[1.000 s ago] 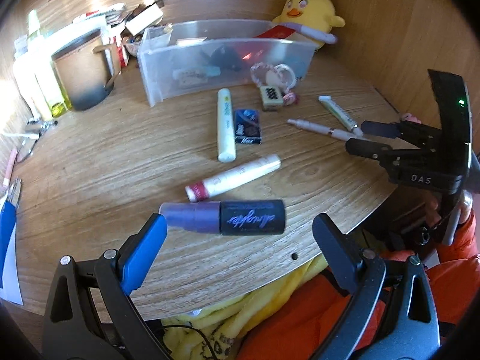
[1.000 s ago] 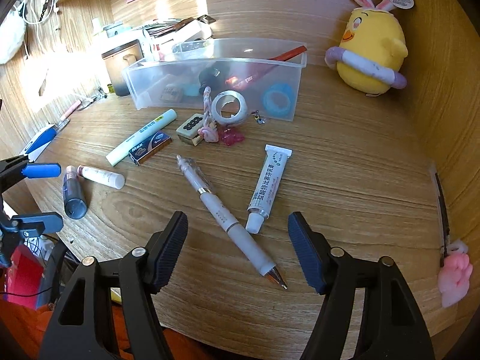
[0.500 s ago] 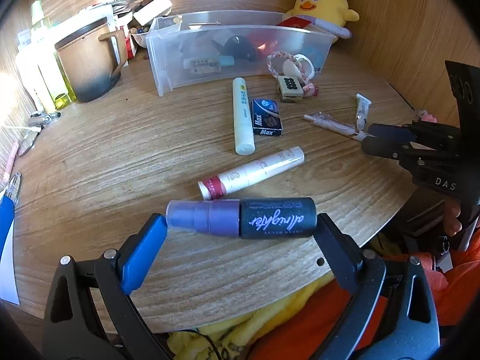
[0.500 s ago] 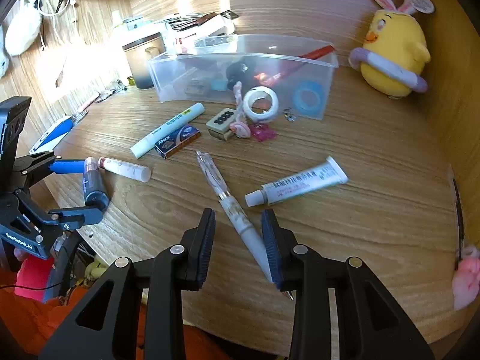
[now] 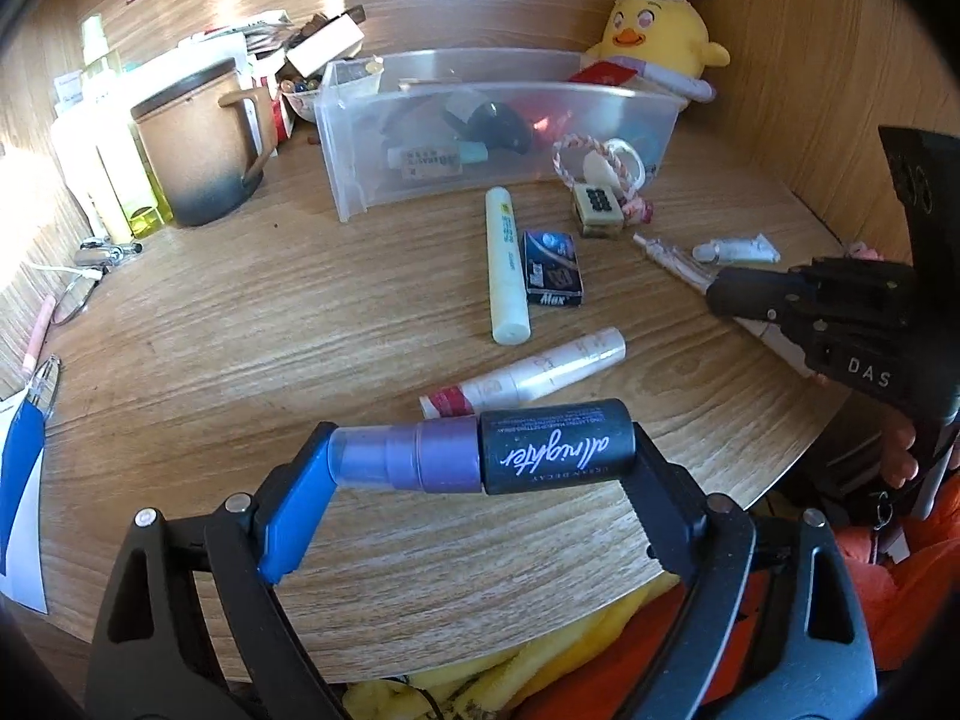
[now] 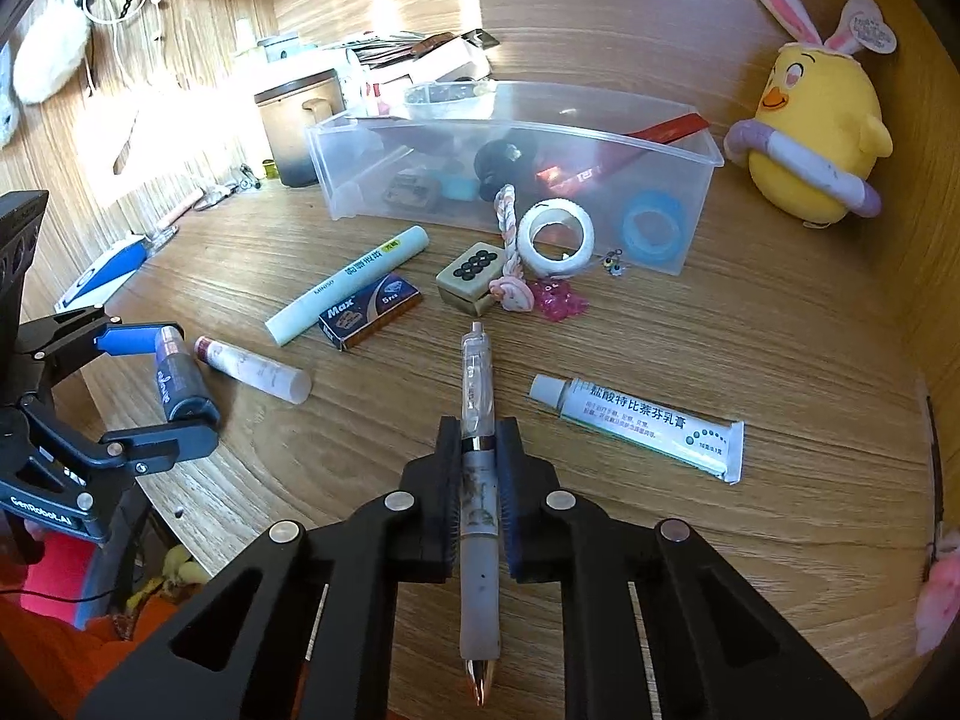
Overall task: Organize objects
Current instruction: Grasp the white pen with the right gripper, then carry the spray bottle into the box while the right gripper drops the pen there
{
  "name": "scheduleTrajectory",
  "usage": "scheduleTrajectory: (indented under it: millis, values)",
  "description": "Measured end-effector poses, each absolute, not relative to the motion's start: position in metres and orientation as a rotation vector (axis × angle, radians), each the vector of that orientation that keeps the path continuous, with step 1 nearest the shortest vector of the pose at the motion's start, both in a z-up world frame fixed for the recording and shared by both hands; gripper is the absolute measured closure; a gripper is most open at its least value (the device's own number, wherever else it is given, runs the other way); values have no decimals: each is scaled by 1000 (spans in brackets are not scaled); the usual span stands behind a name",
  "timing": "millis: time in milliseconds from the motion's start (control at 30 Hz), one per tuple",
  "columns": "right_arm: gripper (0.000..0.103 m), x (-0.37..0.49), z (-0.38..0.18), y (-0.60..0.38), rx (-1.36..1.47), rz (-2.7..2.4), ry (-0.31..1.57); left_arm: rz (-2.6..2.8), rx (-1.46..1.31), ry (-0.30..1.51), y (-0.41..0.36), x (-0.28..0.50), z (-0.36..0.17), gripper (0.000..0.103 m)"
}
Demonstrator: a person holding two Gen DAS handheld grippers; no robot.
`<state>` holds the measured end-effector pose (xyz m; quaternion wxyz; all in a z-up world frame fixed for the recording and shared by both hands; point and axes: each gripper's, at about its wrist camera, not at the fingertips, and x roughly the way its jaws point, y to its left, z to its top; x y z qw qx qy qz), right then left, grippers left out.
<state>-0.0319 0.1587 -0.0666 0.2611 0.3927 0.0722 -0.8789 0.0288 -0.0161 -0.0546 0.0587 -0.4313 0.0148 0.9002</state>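
A dark spray bottle [image 5: 558, 456] with a purple cap lies crosswise between the fingers of my left gripper [image 5: 480, 462] near the table's front edge. Its jaws are closing, the blue pad on the cap and the black finger on the base. In the right wrist view the left gripper [image 6: 162, 387] holds the spray bottle [image 6: 174, 384] at far left. My right gripper [image 6: 478, 450] is shut on a clear-and-grey pen [image 6: 478, 372], which points away along the fingers. From the left wrist view, the right gripper [image 5: 717, 294] covers the near end of the pen [image 5: 666, 255].
A clear bin [image 6: 336, 180] with small items stands at the back, a yellow plush chick [image 6: 816, 132] to its right, a brown mug [image 5: 198, 138] to its left. On the table lie an ointment tube [image 6: 636, 420], a white tube [image 6: 252, 369], a pale marker [image 6: 348, 282], a staples box [image 6: 369, 312], a tile [image 6: 471, 273] and a tape roll [image 6: 555, 237].
My right gripper's jaws came together around the pen, and the ointment tube swung aside. The left gripper's fingers closed onto the ends of the spray bottle.
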Motion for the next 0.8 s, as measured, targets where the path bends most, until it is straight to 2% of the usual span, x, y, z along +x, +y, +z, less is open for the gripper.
scheduleTrajectory:
  millis: [467,800]
  values:
    - [93,-40,-33,158,925,-2425,126,2830,-1141,100,-14,19,-12,13]
    - [93,-59,-2,161,836,-2471,100,2862,-1016,58,-12,-13,11,13]
